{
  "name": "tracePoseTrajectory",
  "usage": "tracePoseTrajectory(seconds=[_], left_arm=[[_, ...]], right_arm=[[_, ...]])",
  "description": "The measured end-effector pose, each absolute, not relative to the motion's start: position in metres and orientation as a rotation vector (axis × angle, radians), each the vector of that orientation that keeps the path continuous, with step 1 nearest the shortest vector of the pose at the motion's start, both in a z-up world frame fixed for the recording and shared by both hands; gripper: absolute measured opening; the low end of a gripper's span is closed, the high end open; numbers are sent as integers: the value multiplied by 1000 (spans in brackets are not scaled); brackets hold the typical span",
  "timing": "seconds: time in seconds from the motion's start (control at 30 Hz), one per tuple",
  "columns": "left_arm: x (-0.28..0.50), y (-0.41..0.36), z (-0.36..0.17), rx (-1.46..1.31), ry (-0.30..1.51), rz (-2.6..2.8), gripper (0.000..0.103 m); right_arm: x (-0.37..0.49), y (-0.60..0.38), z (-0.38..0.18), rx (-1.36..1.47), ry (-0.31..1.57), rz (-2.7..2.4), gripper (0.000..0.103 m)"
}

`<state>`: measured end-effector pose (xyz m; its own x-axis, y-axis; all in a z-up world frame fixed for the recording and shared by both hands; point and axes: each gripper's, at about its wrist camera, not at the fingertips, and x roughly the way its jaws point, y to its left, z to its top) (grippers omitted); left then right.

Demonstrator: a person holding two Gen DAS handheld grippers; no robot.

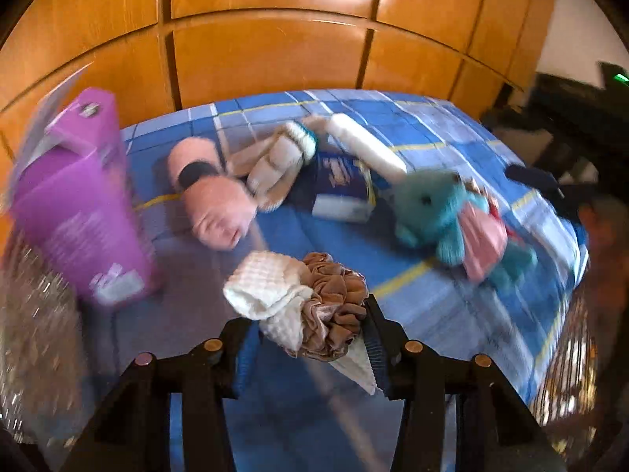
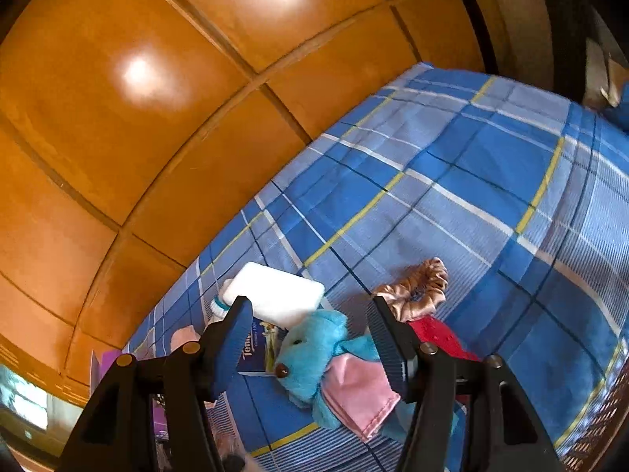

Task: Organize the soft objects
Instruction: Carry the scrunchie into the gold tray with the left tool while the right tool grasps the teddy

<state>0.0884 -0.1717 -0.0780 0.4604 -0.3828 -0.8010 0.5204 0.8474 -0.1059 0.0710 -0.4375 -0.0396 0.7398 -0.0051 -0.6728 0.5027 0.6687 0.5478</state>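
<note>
My left gripper (image 1: pixel 310 330) is shut on a bundle of a white waffle cloth (image 1: pixel 267 287) and a tan satin scrunchie (image 1: pixel 334 306), held just above the blue plaid bed (image 1: pixel 452 306). My right gripper (image 2: pixel 310 322) hangs open over a turquoise teddy (image 2: pixel 310 358). The teddy lies on the bed between the fingers with a gap on its left side. A pink cloth (image 2: pixel 357 393) rests on the teddy. Another tan scrunchie (image 2: pixel 416 287) lies just right of it. The left wrist view is blurred; it shows the teddy (image 1: pixel 432 212) at the right.
A purple box (image 1: pixel 78 204) stands at the bed's left. Pink slippers (image 1: pixel 212 204), a cream knit item (image 1: pixel 279 161), a tissue pack (image 1: pixel 342 188) and a white pad (image 2: pixel 275 295) lie mid-bed. A red item (image 2: pixel 440 338) lies by the right finger. A wooden wardrobe (image 2: pixel 157 98) backs the bed.
</note>
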Motion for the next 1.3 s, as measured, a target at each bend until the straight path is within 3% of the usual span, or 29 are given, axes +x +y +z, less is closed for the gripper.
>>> tracePoseTrajectory(seconds=[0.27,0.5,0.77,0.97,1.3], left_arm=[[59,-125,-96,156,994,-529,48],[59,-115,-105,88,1011,-522,48],[55,-114,-107,104,997,-525,49],[58,-121,-102,152,991,-533,47],[100,-153,-15,149,840,-636,47]], right_arm=[[83,-439,-67,859,837,-287,62],[108,-387,-72,501,990,-233,72],[123,-358,-99,171,1150,-319,76],[120,-356,-101,130,1157,-352,58],[120,-356,-101,155,1187,-341,59]])
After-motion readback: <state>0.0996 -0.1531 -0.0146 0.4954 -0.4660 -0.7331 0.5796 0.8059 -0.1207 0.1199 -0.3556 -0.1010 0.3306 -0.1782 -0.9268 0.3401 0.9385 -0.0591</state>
